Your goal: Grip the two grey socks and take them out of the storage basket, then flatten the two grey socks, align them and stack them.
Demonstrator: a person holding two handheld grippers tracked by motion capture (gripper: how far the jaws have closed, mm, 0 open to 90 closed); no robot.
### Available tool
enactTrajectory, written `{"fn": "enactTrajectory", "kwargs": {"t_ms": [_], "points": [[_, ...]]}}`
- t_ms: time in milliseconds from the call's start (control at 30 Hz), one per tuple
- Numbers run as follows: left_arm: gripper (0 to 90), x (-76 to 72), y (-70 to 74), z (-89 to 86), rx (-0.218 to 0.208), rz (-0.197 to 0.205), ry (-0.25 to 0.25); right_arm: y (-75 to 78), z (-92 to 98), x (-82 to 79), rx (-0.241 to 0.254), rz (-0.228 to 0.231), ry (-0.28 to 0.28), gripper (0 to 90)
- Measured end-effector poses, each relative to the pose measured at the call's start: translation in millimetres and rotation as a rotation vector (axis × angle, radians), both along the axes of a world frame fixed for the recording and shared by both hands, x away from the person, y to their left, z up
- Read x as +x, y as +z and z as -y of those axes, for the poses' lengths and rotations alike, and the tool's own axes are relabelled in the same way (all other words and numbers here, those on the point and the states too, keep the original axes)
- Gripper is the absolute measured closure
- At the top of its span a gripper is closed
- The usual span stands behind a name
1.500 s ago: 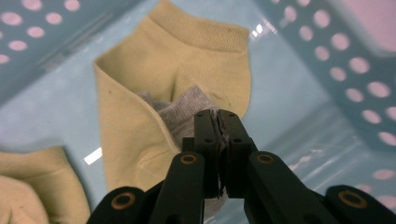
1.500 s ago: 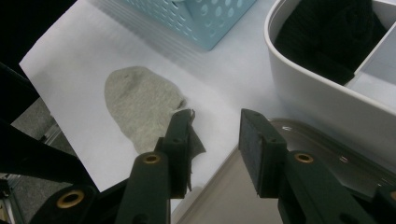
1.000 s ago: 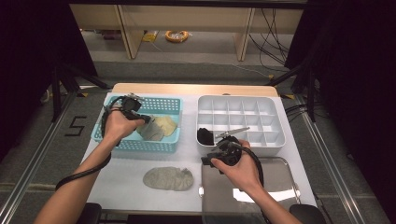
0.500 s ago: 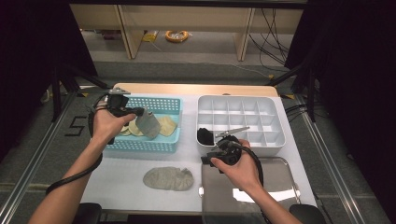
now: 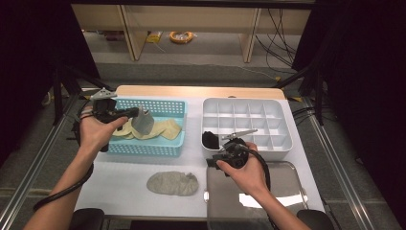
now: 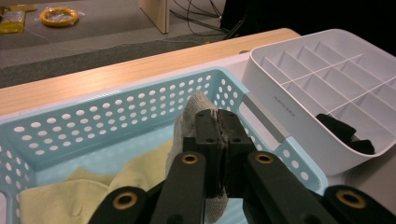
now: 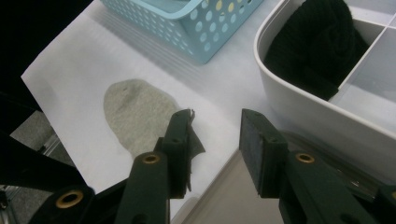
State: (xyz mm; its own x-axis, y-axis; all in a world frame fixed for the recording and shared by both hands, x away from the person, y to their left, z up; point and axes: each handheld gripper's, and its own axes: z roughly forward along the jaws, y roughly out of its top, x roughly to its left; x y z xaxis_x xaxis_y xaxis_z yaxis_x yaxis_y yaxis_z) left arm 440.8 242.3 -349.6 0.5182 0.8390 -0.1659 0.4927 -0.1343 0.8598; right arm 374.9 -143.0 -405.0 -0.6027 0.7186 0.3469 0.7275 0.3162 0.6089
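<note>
At the left, the left gripper (image 5: pixel 135 113) has its jaws clamped tight on a grey sock (image 5: pixel 143 122), which hangs lifted above the blue basket (image 5: pixel 143 148); the left gripper view shows the sock (image 6: pixel 196 116) pinched between the pads over the basket's perforated wall. Yellow socks (image 5: pixel 165 128) lie in the basket beneath it. On the white table (image 5: pixel 119 191) in front of the basket lies a second grey sock (image 5: pixel 173 183), flat and apart from everything. Further right, the right gripper (image 5: pixel 229 154) hovers with jaws parted and nothing between them, at the near rim of the white tray (image 5: pixel 282 143), whose near-left compartment holds a black sock (image 5: pixel 209 139). I judge the sorting only begun: one dark sock is stowed, one grey sock waits on the table, its likely mate is just out of the basket, and the yellow ones are untouched.
</note>
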Motion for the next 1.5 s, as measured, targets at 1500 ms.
{"fn": "enactTrajectory", "kwargs": {"t_ms": [1500], "points": [[87.8, -57.4, 6.7, -22.2, -0.084, 0.090, 0.003, -2.0, 10.4, 1.1, 0.005, 0.002, -0.005, 64.3]]}}
